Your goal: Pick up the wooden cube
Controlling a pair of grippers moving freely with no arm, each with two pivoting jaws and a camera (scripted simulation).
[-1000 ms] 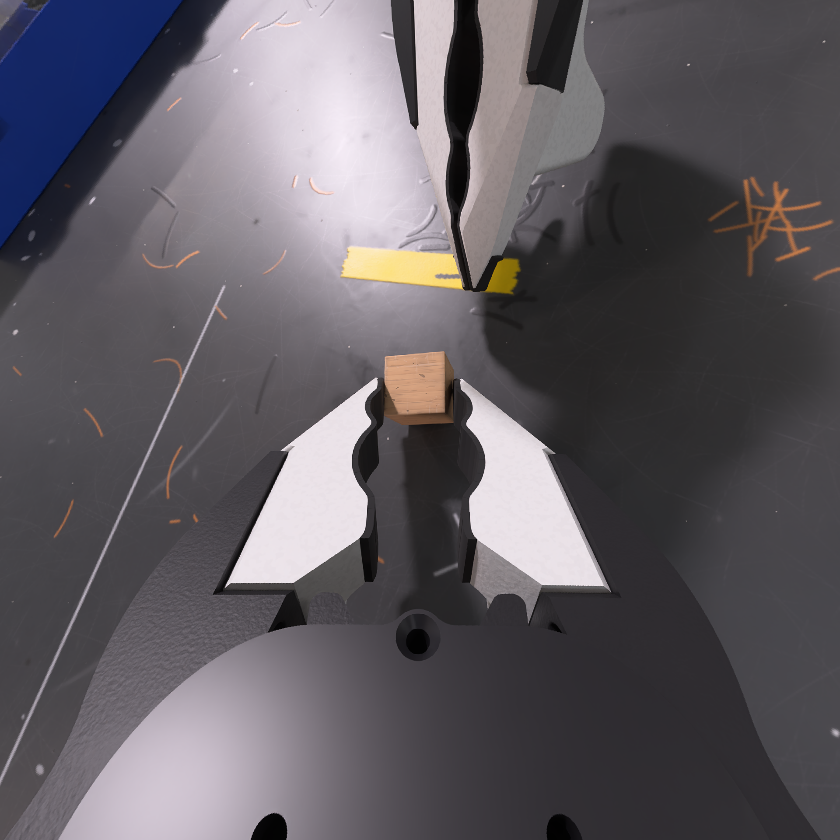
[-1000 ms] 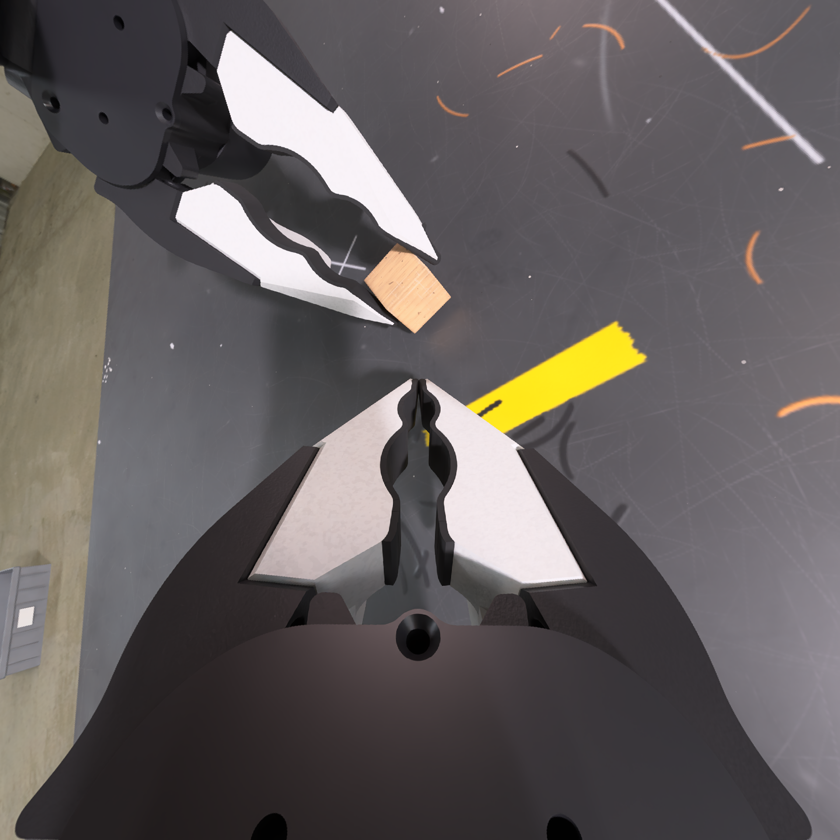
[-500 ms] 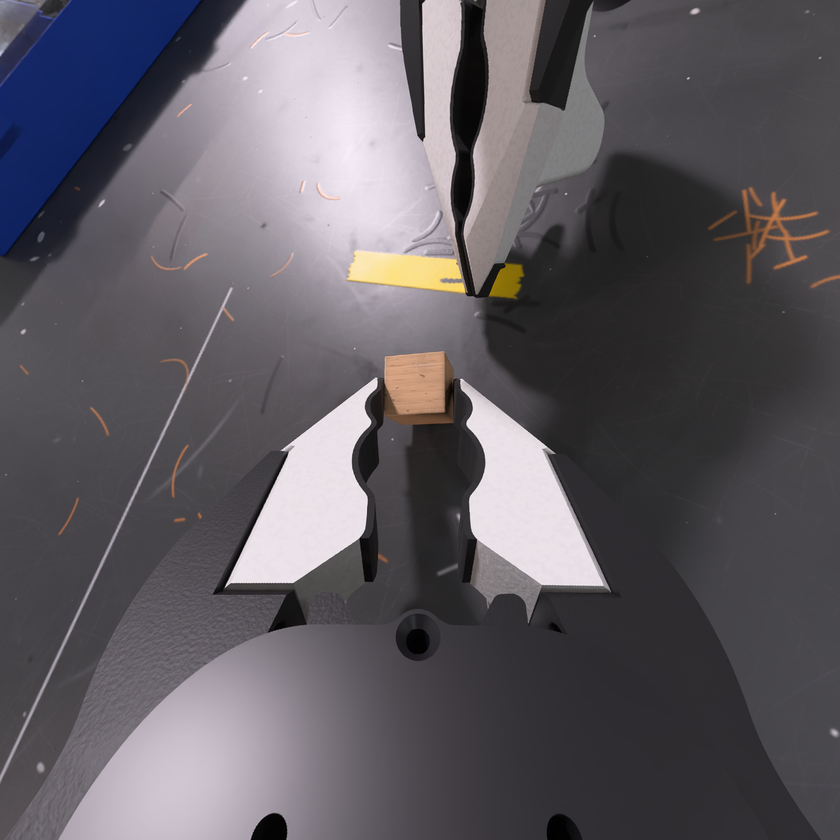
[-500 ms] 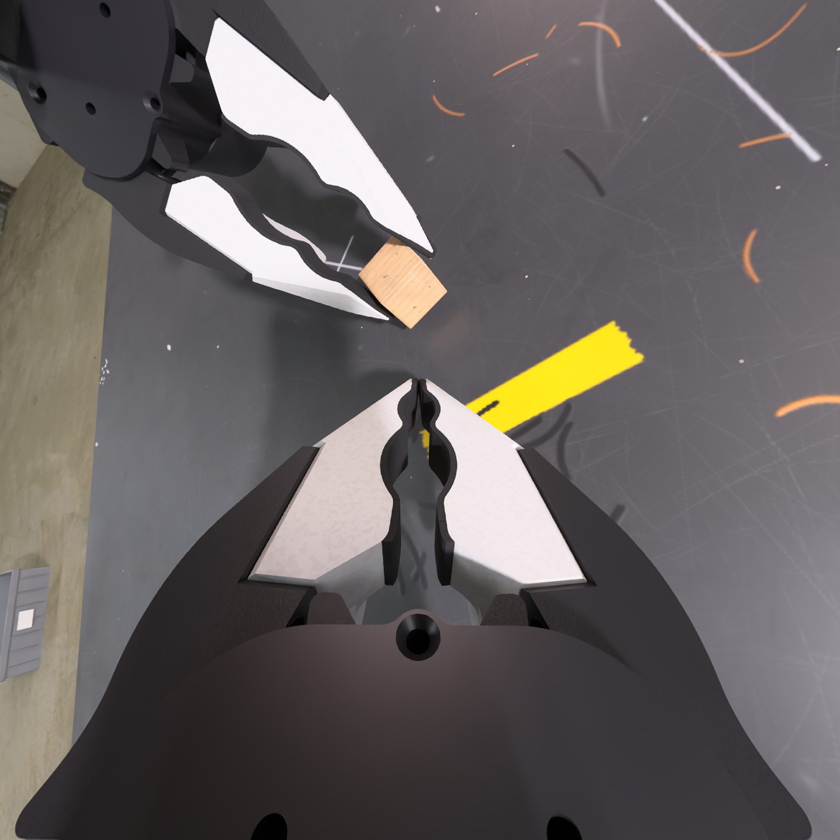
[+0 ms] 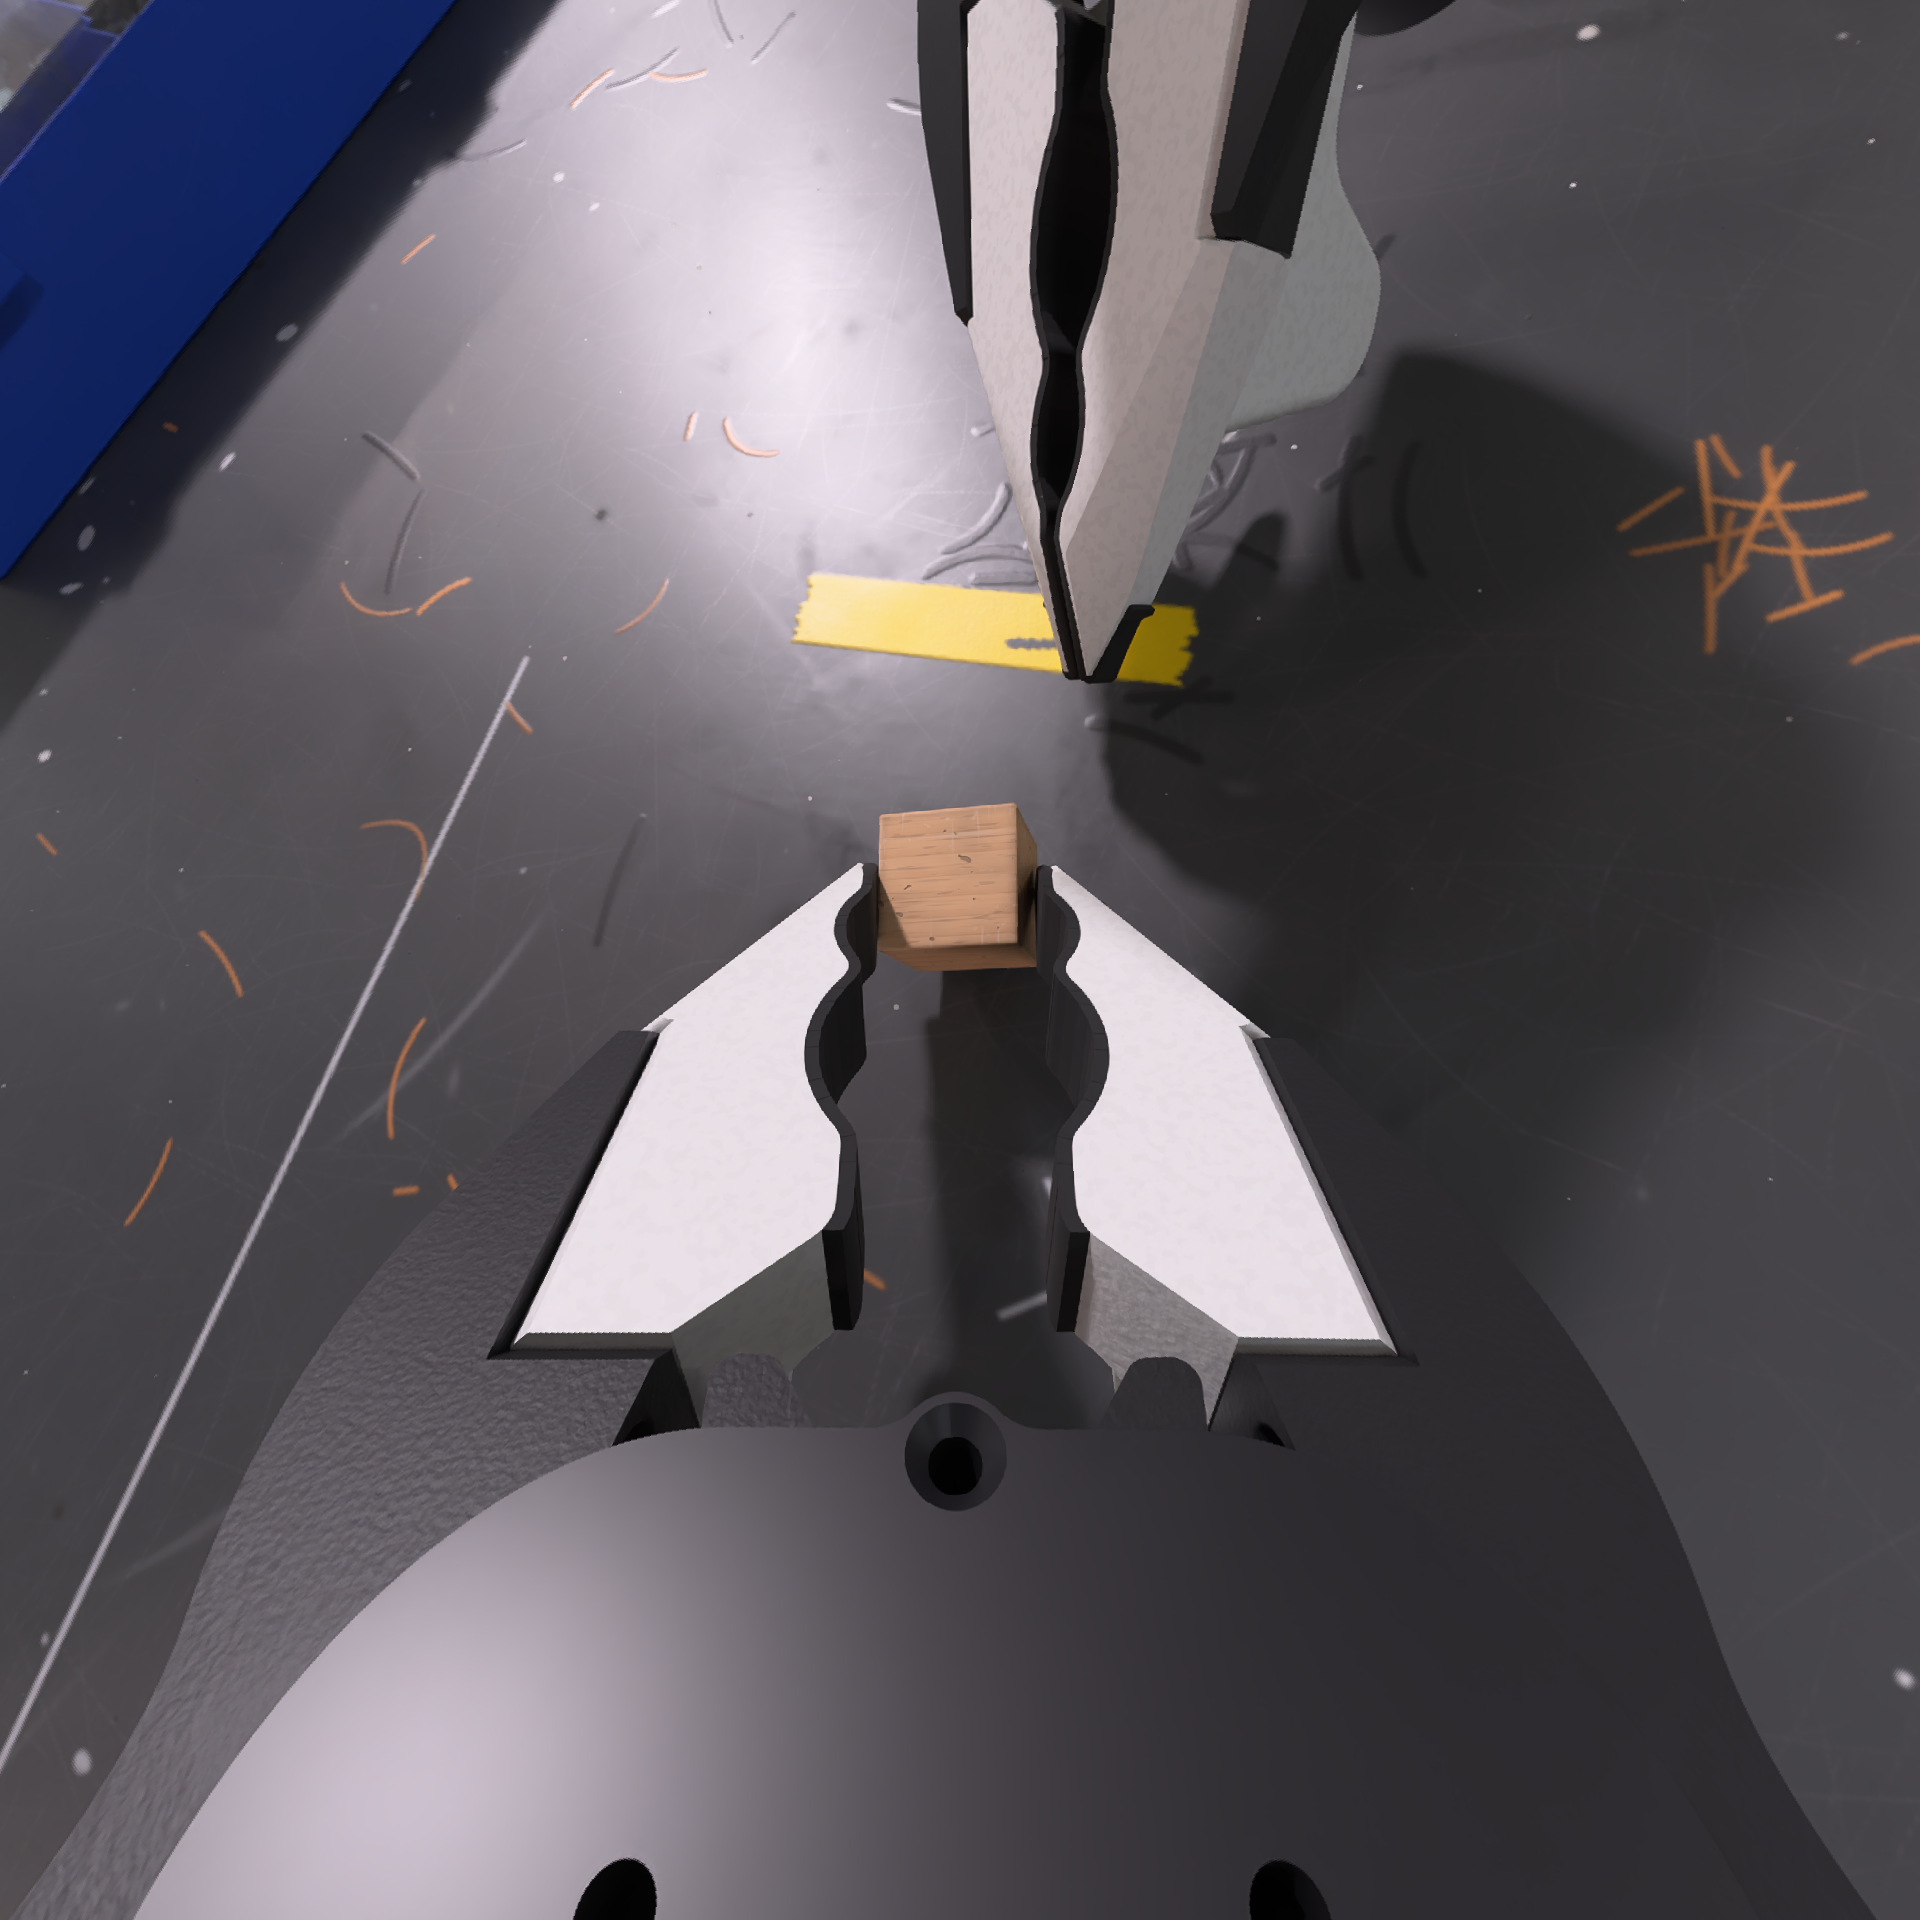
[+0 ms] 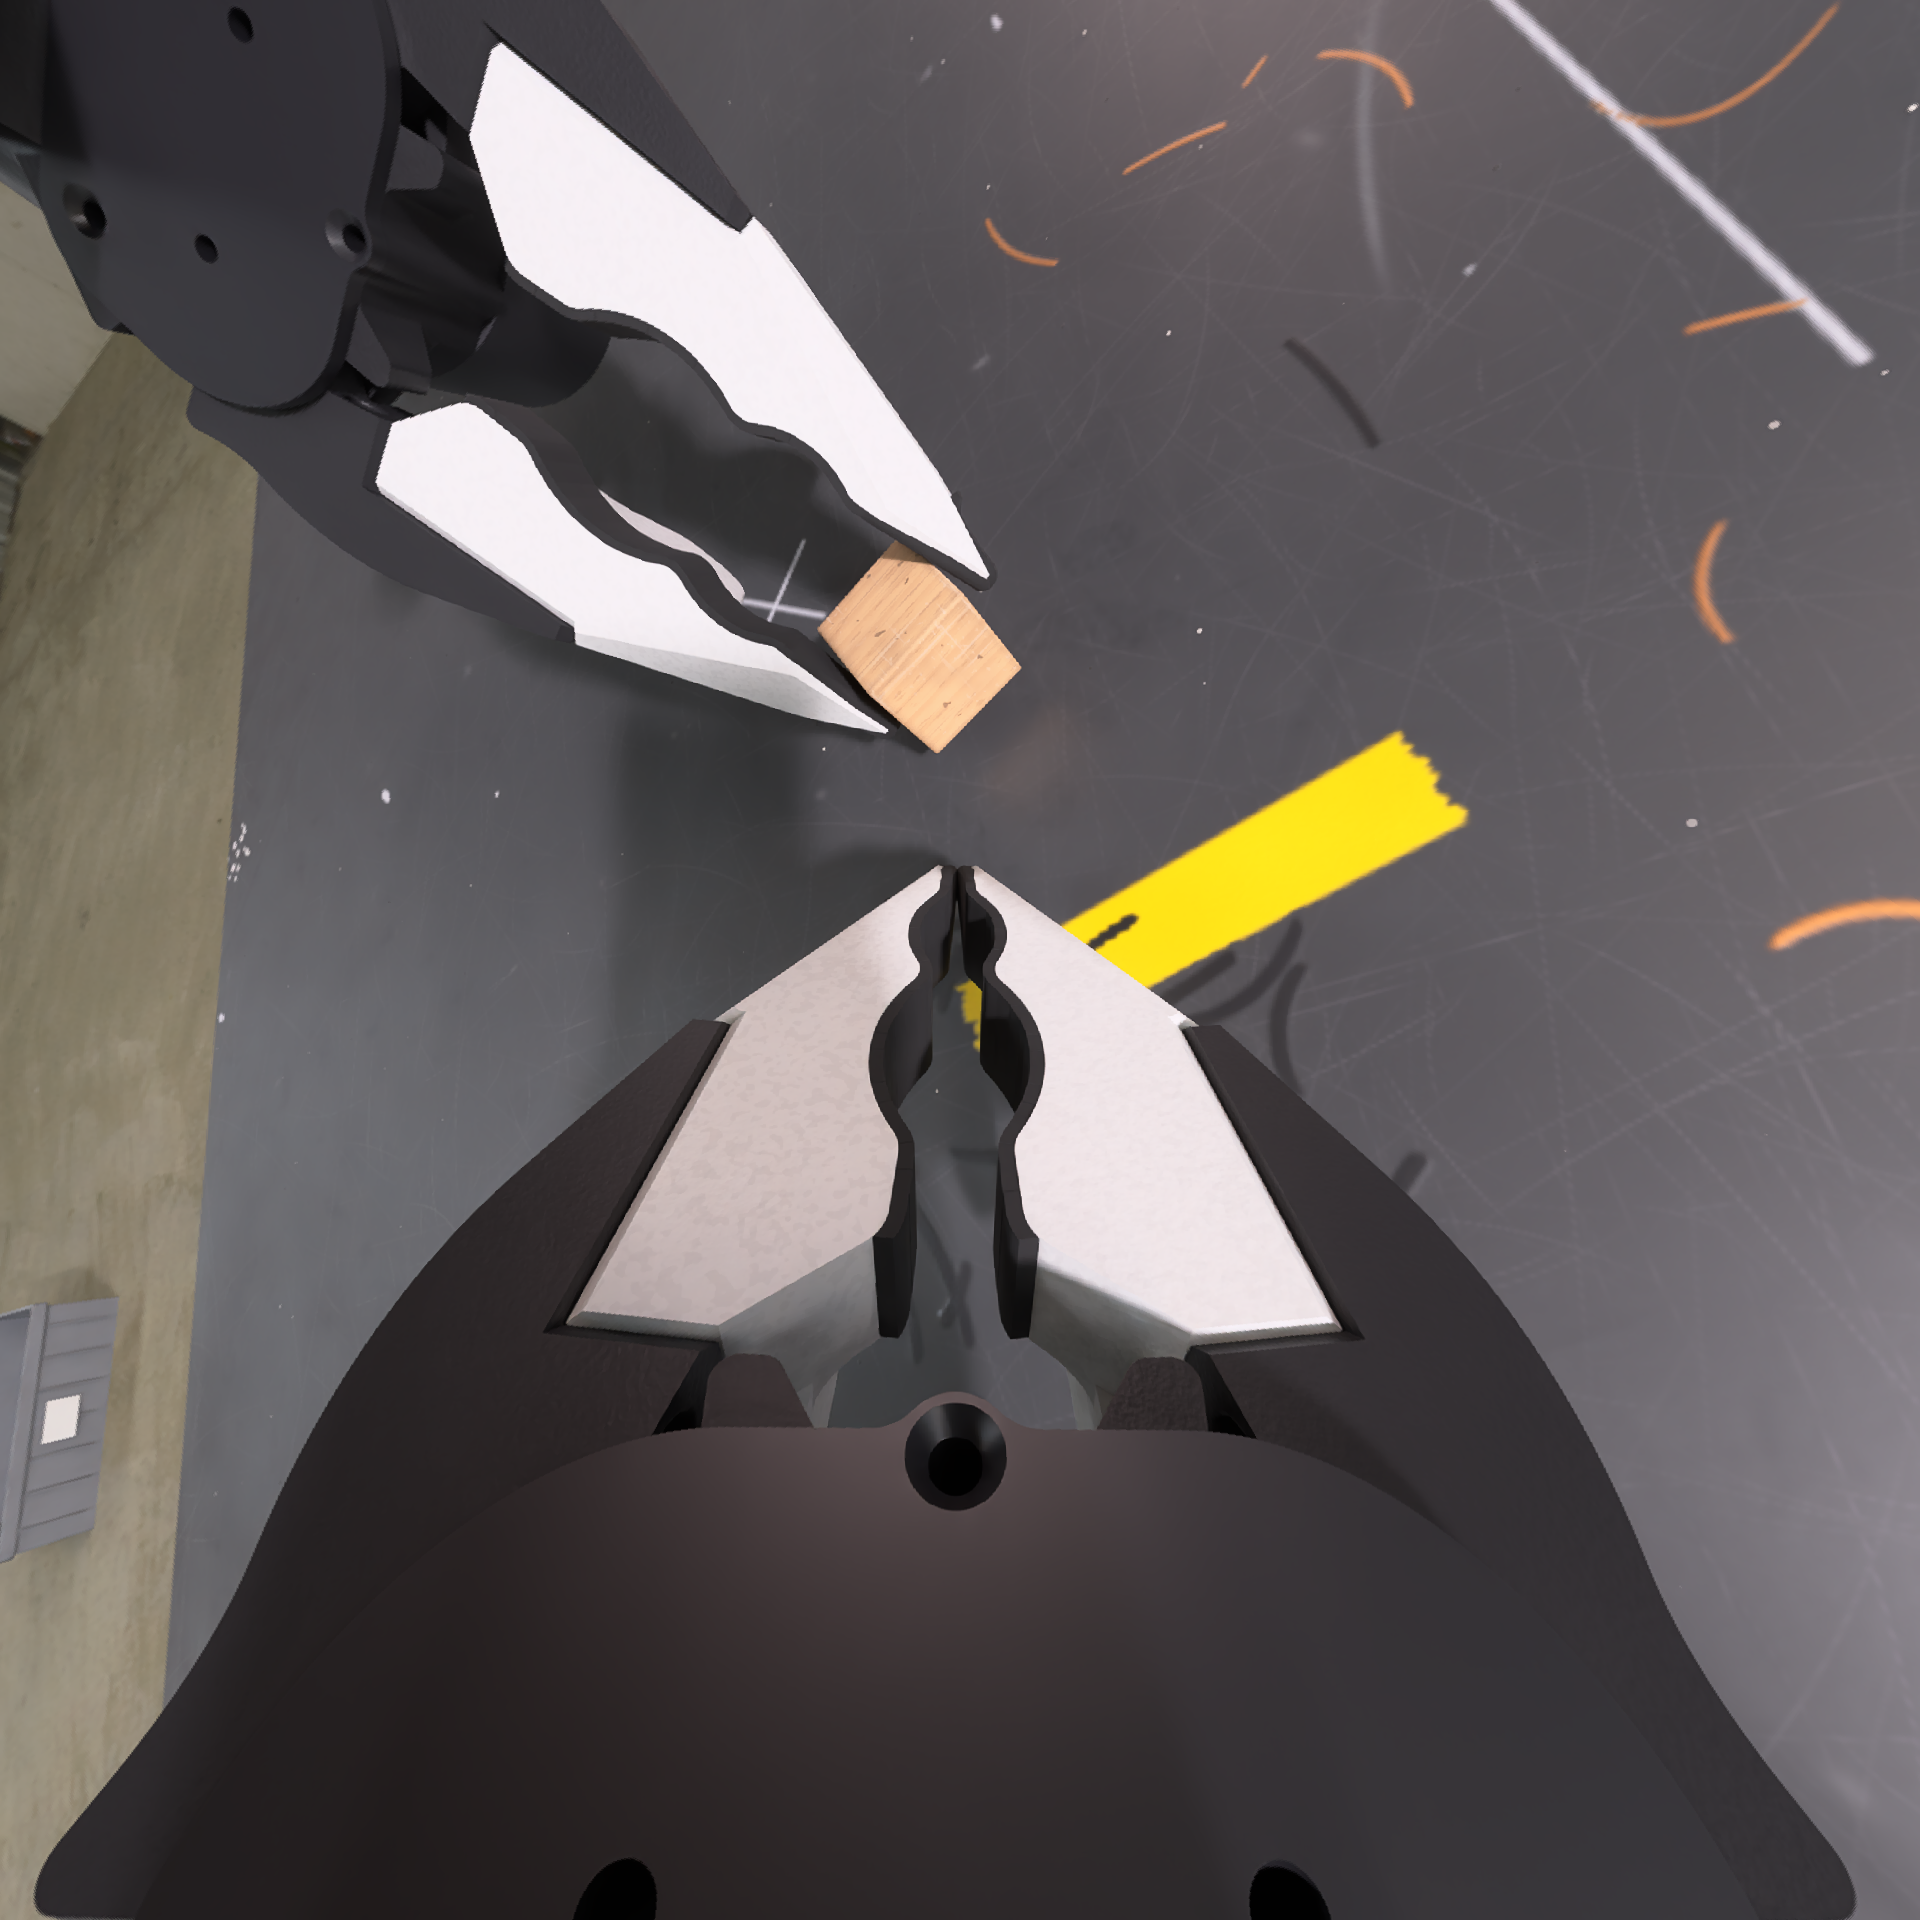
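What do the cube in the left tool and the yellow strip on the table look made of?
Cube: light unfinished-looking wood, with visible grain lines and small dark flecks. Yellow strip: likely matte paper tape, flat on the dark table, with jagged torn ends.

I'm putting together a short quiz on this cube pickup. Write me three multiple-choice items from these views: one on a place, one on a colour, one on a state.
1. Where is the wooden cube?
A. Lying on the yellow tape
B. Between the left gripper's fingertips
C. Inside the blue bin

2. What colour is the strip of tape on the dark table?
A. Yellow
B. Red
C. Green

3. How does the right gripper stand?
A. Wide open around the cube
B. Shut on the tape
C. Shut and empty

Key: 1 B, since the left gripper pinches the cube at its tips; 2 A, as the strip shows bright yellow in both views; 3 C, because its tips meet with nothing between them, apart from the cube.
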